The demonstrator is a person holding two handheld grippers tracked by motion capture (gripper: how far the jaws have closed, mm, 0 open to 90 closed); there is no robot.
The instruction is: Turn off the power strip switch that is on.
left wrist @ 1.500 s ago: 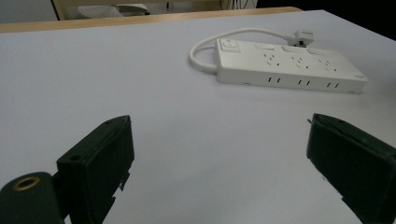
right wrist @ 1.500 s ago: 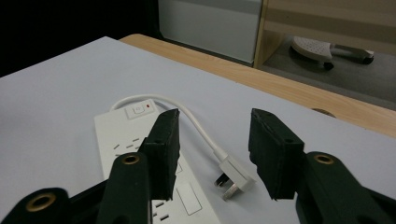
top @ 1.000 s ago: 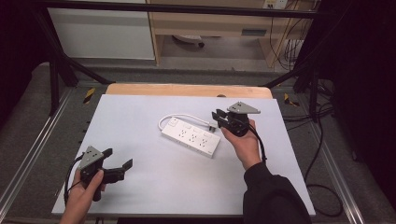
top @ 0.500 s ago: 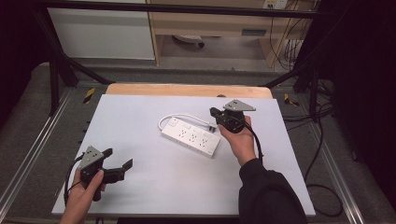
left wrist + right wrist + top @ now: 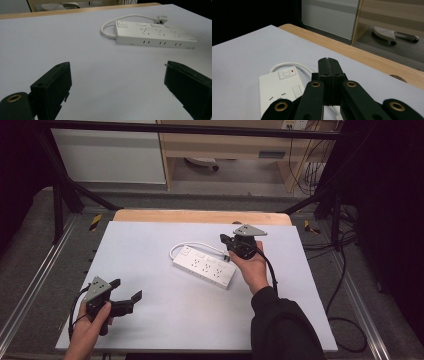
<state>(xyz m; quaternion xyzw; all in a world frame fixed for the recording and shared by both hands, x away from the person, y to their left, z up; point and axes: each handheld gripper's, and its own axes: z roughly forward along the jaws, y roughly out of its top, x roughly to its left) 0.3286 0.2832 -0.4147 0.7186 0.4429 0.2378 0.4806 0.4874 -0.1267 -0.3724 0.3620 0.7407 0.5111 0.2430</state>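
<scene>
White power strip (image 5: 205, 266) flat on the pale table (image 5: 150, 245), near the middle. White cord (image 5: 192, 246) looping out from its switch end and curling along the far side to a white plug (image 5: 162, 18).

Right gripper (image 5: 226, 243) held in the right hand (image 5: 252, 267), just over the far edge of the strip. Jaws pressed tight together, nothing between them. In the right gripper view, switch end of the strip (image 5: 280, 86) down and to the left of the closed jaws, with a small red light (image 5: 292, 71) next to the button. Cord (image 5: 287, 65) bending round just ahead of the jaw tips. Wooden table edge (image 5: 362, 58) farther ahead.

Left gripper (image 5: 127, 290) held in the left hand (image 5: 90, 327), low at the near left part of the table, well apart from the strip. Jaws spread wide, nothing between them. In the left gripper view, bare table between the two black jaws, and the strip (image 5: 153, 35) far ahead, a bit toward the right jaw. Rows of plug holes on top of the strip, small slots along its side.
</scene>
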